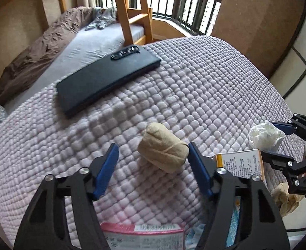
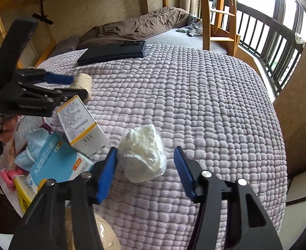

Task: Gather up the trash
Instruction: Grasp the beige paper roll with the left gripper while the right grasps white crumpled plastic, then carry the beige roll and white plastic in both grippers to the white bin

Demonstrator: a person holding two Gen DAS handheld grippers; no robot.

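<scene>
A tan wad of crumpled paper [image 1: 163,146] lies on the lilac quilted blanket [image 1: 205,87]. My left gripper [image 1: 154,153] is open around it, the right pad touching its side; it also shows in the right wrist view [image 2: 69,86]. A white crumpled tissue wad [image 2: 142,153] lies on the blanket [image 2: 194,95]. My right gripper [image 2: 145,158] is open around it, left pad against it; it also shows in the left wrist view [image 1: 278,137] by the tissue [image 1: 263,134].
A black phone [image 1: 105,81] lies at the blanket's far side [image 2: 115,51]. Medicine boxes [image 2: 79,123] [image 1: 242,163], a blue box [image 2: 54,158] and a pink-edged packet [image 1: 140,237] lie at the near edge. A wooden ladder [image 1: 134,10] and railing stand beyond.
</scene>
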